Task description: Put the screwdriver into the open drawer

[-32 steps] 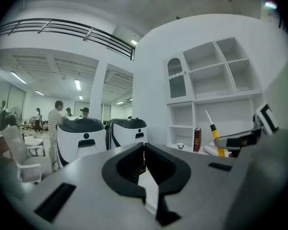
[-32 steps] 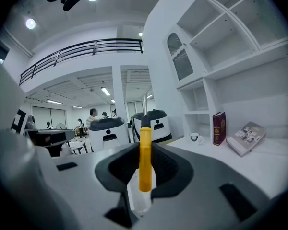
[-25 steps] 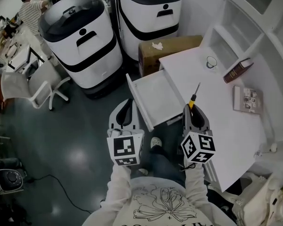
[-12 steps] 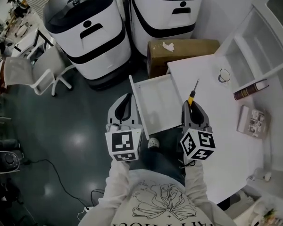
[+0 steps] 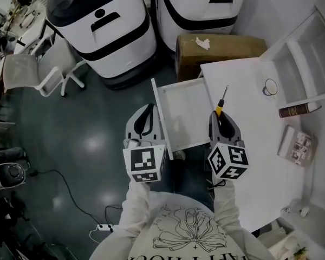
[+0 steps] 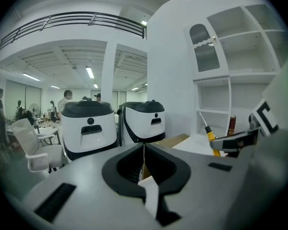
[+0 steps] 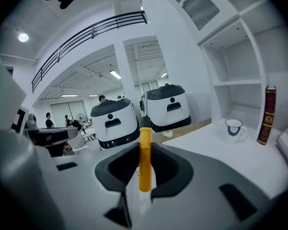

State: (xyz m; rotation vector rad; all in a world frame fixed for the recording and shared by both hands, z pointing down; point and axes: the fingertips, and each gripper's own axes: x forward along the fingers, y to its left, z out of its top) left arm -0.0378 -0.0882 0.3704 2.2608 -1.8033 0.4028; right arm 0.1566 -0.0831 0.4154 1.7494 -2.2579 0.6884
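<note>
**Holding the screwdriver beside the open drawer**

The screwdriver (image 5: 221, 105) is clamped by its yellow handle between the jaws of the right gripper (image 5: 220, 118). Its dark collar and thin metal shaft are pointed away from the person, across the white desk (image 5: 260, 161). In the right gripper view the handle (image 7: 145, 163) is seen standing upright in the middle of the gripper (image 7: 145, 176), pressed from both sides. The tool is held above the desk top, just beside the right wall of the open drawer (image 5: 158, 110) and not yet over its floor. That wall and the desk's edge lie between the screwdriver and the drawer.

The left gripper (image 5: 147, 112) is held over the dark floor just beside the drawer's left wall. Its jaws are seen brought together in the left gripper view (image 6: 144, 150), with nothing gripped between them.

Farther back on the desk a mug (image 5: 270, 87) is placed. A brown book (image 5: 298, 110) and a thin booklet (image 5: 296, 145) are laid to its right, well apart from the drawer. White shelves (image 5: 309, 47) are set behind them. A cardboard box (image 5: 222, 45) is stood against the desk's far end, with two large white and black bins (image 5: 100, 26) beside it. A white chair (image 5: 27, 75) is seen at the left.
</note>
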